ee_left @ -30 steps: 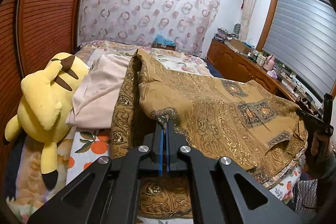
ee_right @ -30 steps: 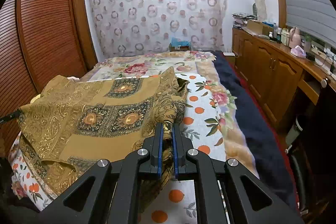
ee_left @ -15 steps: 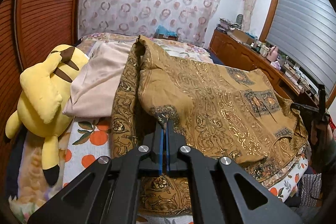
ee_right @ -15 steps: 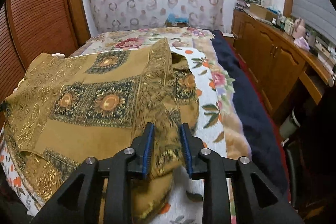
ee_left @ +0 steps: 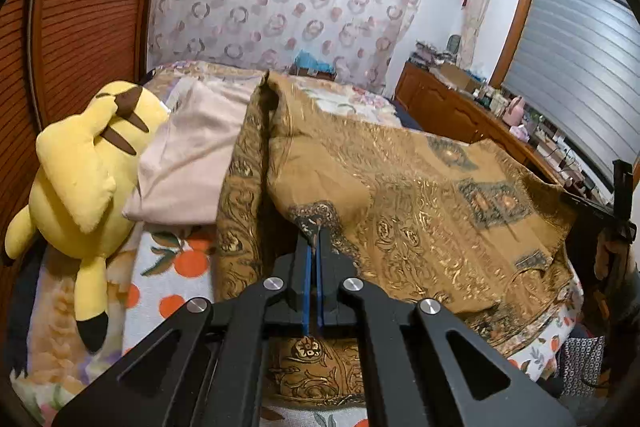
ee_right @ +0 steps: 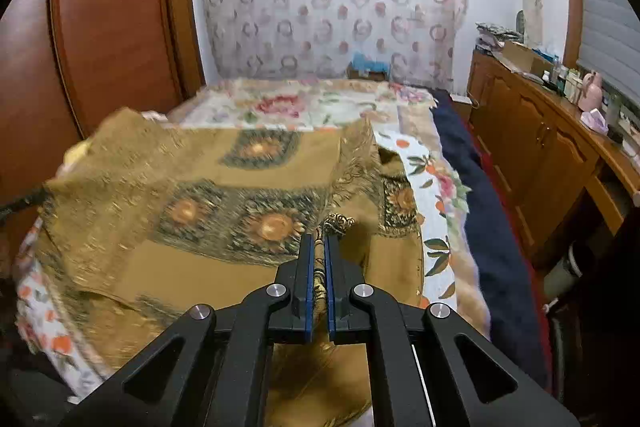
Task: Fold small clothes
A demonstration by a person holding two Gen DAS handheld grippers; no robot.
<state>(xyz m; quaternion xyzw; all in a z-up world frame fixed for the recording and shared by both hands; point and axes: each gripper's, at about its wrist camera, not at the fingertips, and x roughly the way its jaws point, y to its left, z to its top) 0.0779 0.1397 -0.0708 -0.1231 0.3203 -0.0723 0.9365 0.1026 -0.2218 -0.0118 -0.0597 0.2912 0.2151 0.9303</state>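
Note:
A gold-brown patterned garment [ee_left: 420, 203] [ee_right: 192, 195] lies spread across the bed, partly lifted between the two grippers. My left gripper [ee_left: 314, 233] is shut on a dark-patterned corner of it near the bed's left side. At the garment's other side my right gripper [ee_right: 319, 241] is shut on a bunched edge, with cloth showing between the blue pads. The right gripper also shows at the far right of the left wrist view [ee_left: 618, 211], held by a hand.
A yellow plush toy [ee_left: 80, 187] lies at the bed's left edge beside a folded pink cloth [ee_left: 192, 155]. The bed sheet [ee_right: 432, 187] has orange and flower prints. A wooden cabinet [ee_right: 540, 147] with clutter runs along the right. A wooden wardrobe [ee_right: 112, 27] stands left.
The right gripper opened, shifted along the garment and shut again on a bunched edge further in. The left gripper kept its grip and barely moved.

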